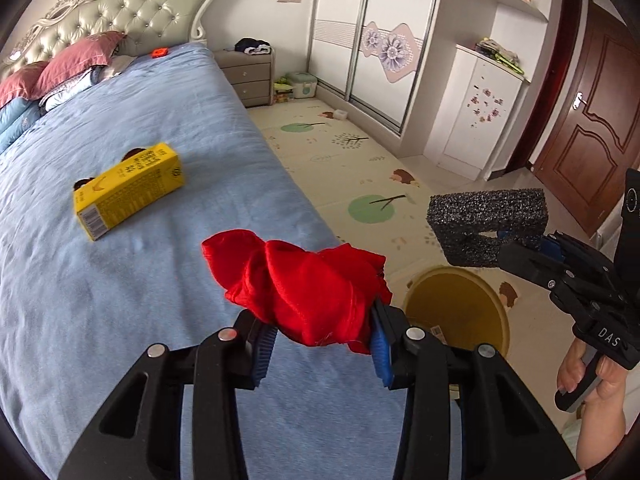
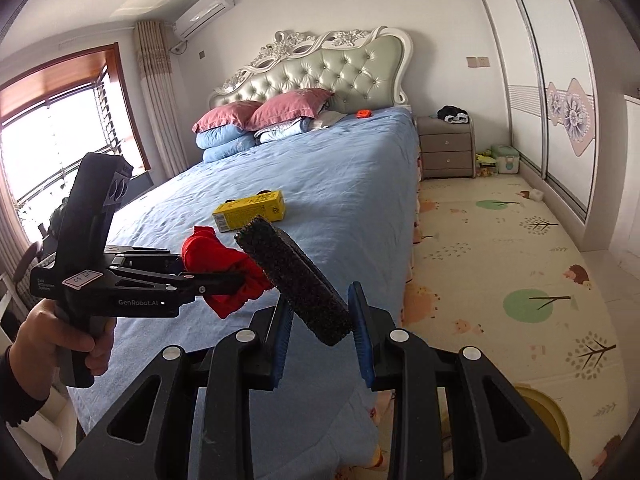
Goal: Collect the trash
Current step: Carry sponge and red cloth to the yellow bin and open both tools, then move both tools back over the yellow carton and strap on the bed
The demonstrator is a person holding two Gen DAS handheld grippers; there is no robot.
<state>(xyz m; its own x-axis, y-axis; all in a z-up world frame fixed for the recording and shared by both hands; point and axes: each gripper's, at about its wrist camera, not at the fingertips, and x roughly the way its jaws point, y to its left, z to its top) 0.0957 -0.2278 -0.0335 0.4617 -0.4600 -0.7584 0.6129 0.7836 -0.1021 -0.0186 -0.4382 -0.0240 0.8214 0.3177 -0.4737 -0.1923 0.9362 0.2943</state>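
Observation:
My left gripper [image 1: 320,344] is shut on a crumpled red cloth [image 1: 304,284] and holds it above the blue bed's edge; both also show in the right wrist view, the gripper [image 2: 240,276] and the cloth [image 2: 218,256]. My right gripper [image 2: 320,332] is shut on a black foam block [image 2: 294,280]. In the left wrist view that block [image 1: 486,220] hangs above a yellow bin [image 1: 456,312] on the floor, held by the right gripper [image 1: 508,246]. A yellow carton [image 1: 128,190] lies on the bed [image 1: 120,320], also seen in the right wrist view [image 2: 250,210].
Pillows [image 2: 264,116] and folded quilts are at the headboard. A grey nightstand [image 2: 446,148], a small box [image 2: 504,160] and sliding wardrobe doors [image 1: 360,40] line the far side. A patterned play mat [image 2: 500,264] covers the floor. A brown door [image 1: 588,120] is at the right.

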